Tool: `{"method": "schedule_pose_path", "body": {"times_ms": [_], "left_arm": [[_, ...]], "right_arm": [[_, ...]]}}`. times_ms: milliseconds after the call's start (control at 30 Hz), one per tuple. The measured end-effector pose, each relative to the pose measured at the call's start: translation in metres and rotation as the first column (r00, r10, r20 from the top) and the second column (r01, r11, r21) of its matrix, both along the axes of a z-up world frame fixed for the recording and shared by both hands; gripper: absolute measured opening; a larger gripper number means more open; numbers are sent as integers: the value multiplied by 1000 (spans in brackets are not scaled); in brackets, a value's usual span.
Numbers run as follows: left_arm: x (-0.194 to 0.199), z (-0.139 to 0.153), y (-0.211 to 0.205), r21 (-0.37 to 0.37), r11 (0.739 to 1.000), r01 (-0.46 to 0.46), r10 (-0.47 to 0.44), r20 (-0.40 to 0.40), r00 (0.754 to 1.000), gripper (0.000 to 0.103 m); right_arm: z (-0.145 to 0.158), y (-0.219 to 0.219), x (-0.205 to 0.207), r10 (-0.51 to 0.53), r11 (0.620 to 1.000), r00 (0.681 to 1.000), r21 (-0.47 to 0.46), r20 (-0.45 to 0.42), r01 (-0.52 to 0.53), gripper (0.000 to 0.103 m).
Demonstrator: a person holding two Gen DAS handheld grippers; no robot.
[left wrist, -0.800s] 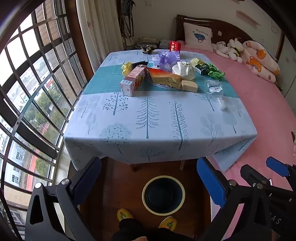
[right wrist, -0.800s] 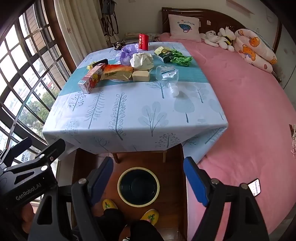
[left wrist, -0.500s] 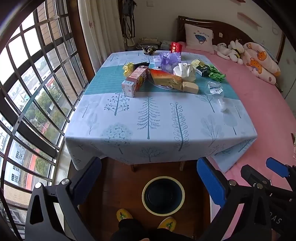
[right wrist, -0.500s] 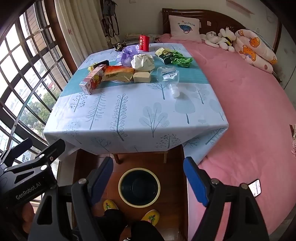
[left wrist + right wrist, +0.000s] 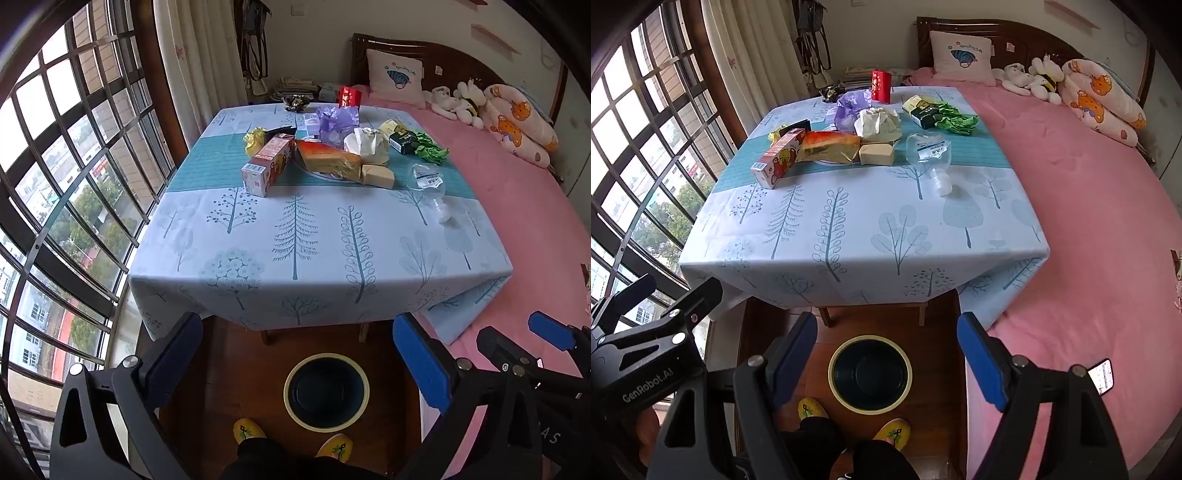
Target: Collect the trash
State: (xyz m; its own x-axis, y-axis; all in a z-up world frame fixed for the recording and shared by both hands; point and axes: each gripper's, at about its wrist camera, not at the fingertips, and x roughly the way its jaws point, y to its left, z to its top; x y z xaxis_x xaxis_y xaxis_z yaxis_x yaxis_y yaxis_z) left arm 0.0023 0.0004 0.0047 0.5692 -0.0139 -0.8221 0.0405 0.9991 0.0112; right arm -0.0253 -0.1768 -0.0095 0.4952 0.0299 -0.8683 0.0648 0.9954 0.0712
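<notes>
Trash lies at the far half of a table (image 5: 295,254): a juice carton (image 5: 267,168), an orange bag (image 5: 328,158), a tan block (image 5: 376,175), crumpled white paper (image 5: 367,146), a purple wrapper (image 5: 338,123), a green wrapper (image 5: 430,149) and a clear plastic bottle (image 5: 929,151). A round dark bin (image 5: 327,391) with a pale rim stands on the floor below the table's near edge. My left gripper (image 5: 295,347) hangs open above the bin with nothing between its fingers. My right gripper (image 5: 886,332) is open and bare too, over the same bin (image 5: 870,373).
A pink bed (image 5: 1089,221) with a pillow and soft toys runs along the right. Barred windows (image 5: 55,184) fill the left. A red box (image 5: 881,85) stands at the table's far edge. A person's feet in yellow slippers (image 5: 249,430) stand by the bin. A phone (image 5: 1102,376) lies on the bed.
The left wrist view has tipped up a touch, so the table's items sit slightly lower in it. Nothing on the table has moved, and both grippers remain open.
</notes>
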Motion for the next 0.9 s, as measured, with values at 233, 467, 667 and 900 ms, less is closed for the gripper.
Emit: {"method": "schedule_pose_path", "body": {"times_ms": [233,467,667,900], "left_arm": [[-2,3,0,1,1000,-2,2,0,1000,102],[-3,-2,0,2,1000,-1,1,-4,1000,102],[-3,-3,0,3,1000,-1,1,-4,1000,102],[-3,-3,-1,4,1000,-2,2,-5,1000,102]], "right_arm": [[-1,0,0,1,1000,1000,2,-2,-1,79],[-2,3,0,-2,1000,1000,2,-5,2,79],[-3,1,0,-1,1000,1000,3,-5,1,79],[-4,2,-1,-1,1000,1000,5,-6,1,79]]}}
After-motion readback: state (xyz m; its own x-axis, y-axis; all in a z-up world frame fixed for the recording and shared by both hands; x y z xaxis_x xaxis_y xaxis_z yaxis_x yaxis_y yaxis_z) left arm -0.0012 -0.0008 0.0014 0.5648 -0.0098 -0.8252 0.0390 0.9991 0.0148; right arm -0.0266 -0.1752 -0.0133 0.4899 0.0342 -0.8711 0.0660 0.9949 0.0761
